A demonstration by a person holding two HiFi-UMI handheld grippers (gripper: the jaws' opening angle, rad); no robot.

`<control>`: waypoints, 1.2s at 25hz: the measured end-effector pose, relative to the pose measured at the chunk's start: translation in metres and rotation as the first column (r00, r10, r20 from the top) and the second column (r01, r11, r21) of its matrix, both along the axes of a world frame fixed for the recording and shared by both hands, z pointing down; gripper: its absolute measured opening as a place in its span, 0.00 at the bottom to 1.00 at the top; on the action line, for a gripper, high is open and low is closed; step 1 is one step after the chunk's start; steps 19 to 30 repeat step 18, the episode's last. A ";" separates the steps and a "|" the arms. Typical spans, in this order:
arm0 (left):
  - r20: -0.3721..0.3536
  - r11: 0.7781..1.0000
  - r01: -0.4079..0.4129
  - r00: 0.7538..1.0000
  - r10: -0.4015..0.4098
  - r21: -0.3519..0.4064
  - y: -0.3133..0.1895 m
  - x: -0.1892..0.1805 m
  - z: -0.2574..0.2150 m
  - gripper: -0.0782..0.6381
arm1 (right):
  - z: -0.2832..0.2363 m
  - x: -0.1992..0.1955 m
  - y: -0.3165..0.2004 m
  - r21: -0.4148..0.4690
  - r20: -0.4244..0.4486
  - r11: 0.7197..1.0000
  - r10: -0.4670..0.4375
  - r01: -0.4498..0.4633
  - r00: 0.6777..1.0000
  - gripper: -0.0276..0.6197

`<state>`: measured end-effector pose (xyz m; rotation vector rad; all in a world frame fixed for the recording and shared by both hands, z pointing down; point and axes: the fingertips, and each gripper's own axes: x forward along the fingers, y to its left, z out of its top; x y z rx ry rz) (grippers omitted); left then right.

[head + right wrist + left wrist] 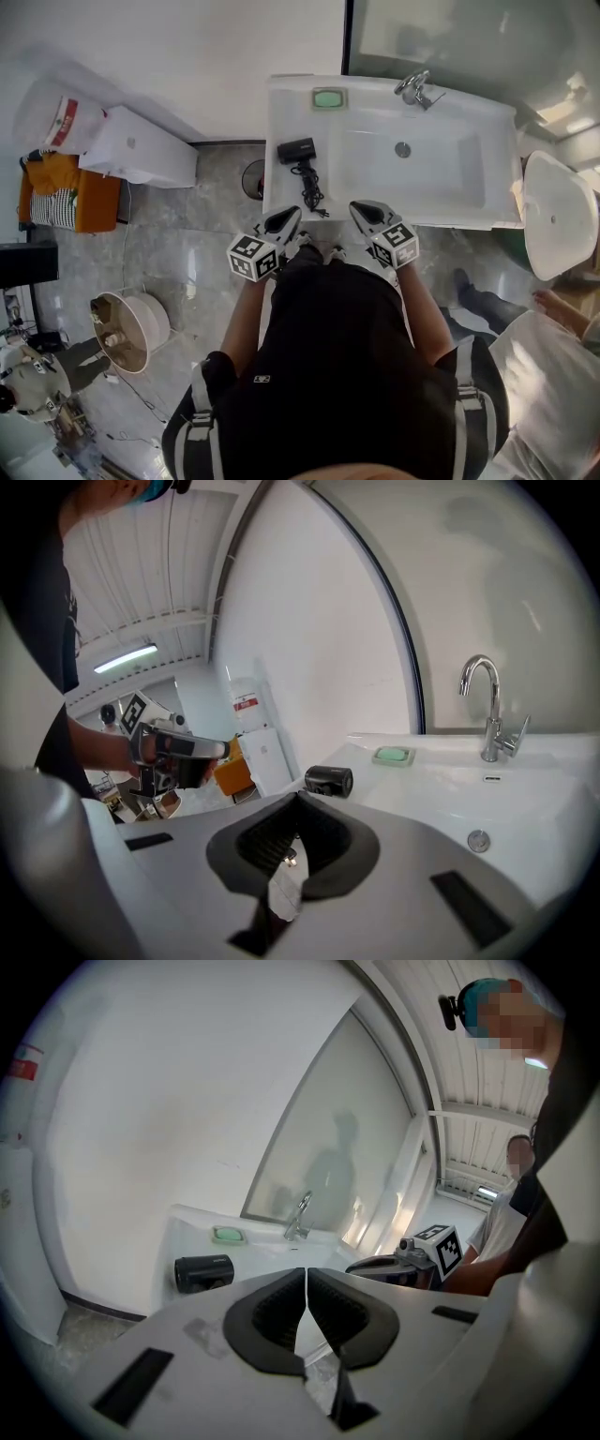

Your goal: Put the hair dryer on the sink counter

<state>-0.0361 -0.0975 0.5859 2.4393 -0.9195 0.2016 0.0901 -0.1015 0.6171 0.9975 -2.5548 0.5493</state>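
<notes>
Black hair dryer [297, 150] lies on the white sink counter [287, 117], left of the basin [441, 169].
Left gripper [284, 218] and right gripper [367, 214] hover at its front edge, jaws closed, empty.

Bright, even light is washing over the white sink [441, 159] ahead of both tongs, flattening its detail. Glare is shining off the floor tiles [183, 272] left of the left tongs [281, 223]. A strip light [125, 658] is glowing up and left of the right tongs [298, 806]. Both tongs views are bending and darkening at their round edges.
</notes>
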 end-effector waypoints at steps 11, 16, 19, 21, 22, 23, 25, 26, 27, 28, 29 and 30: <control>0.006 1.000 0.004 1.000 -0.004 0.002 0.010 0.001 0.001 0.14 | -0.003 -0.001 0.006 0.016 -0.003 1.000 -0.016 0.016 1.000 0.13; 0.007 1.000 0.004 1.000 -0.004 -0.002 0.012 0.000 0.000 0.14 | -0.004 -0.001 0.008 0.014 -0.011 1.000 -0.017 0.017 1.000 0.13; 0.008 1.000 0.001 1.000 -0.001 -0.001 0.013 0.000 0.000 0.14 | -0.006 -0.001 0.011 0.003 -0.021 1.000 -0.017 0.017 1.000 0.13; 0.008 1.000 0.001 1.000 -0.001 -0.001 0.013 0.000 0.000 0.14 | -0.006 -0.001 0.011 0.003 -0.021 1.000 -0.017 0.017 1.000 0.13; 0.008 1.000 0.001 1.000 -0.001 -0.001 0.013 0.000 0.000 0.14 | -0.006 -0.001 0.011 0.003 -0.021 1.000 -0.017 0.017 1.000 0.13; 0.008 1.000 0.001 1.000 -0.001 -0.001 0.013 0.000 0.000 0.14 | -0.006 -0.001 0.011 0.003 -0.021 1.000 -0.017 0.017 1.000 0.13; 0.008 1.000 0.001 1.000 -0.001 -0.001 0.013 0.000 0.000 0.14 | -0.006 -0.001 0.011 0.003 -0.021 1.000 -0.017 0.017 1.000 0.13; 0.008 1.000 0.001 1.000 -0.001 -0.001 0.013 0.000 0.000 0.14 | -0.006 -0.001 0.011 0.003 -0.021 1.000 -0.017 0.017 1.000 0.13; 0.008 1.000 0.001 1.000 -0.001 -0.001 0.013 0.000 0.000 0.14 | -0.006 -0.001 0.011 0.003 -0.021 1.000 -0.017 0.017 1.000 0.13; 0.008 1.000 0.001 1.000 -0.001 -0.001 0.013 0.000 0.000 0.14 | -0.006 -0.001 0.011 0.003 -0.021 1.000 -0.017 0.017 1.000 0.13; 0.008 1.000 0.001 1.000 -0.001 -0.001 0.013 0.000 0.000 0.14 | -0.006 -0.001 0.011 0.003 -0.021 1.000 -0.017 0.017 1.000 0.13; 0.008 1.000 0.001 1.000 -0.001 -0.001 0.013 0.000 0.000 0.14 | -0.006 -0.001 0.011 0.003 -0.021 1.000 -0.017 0.017 1.000 0.13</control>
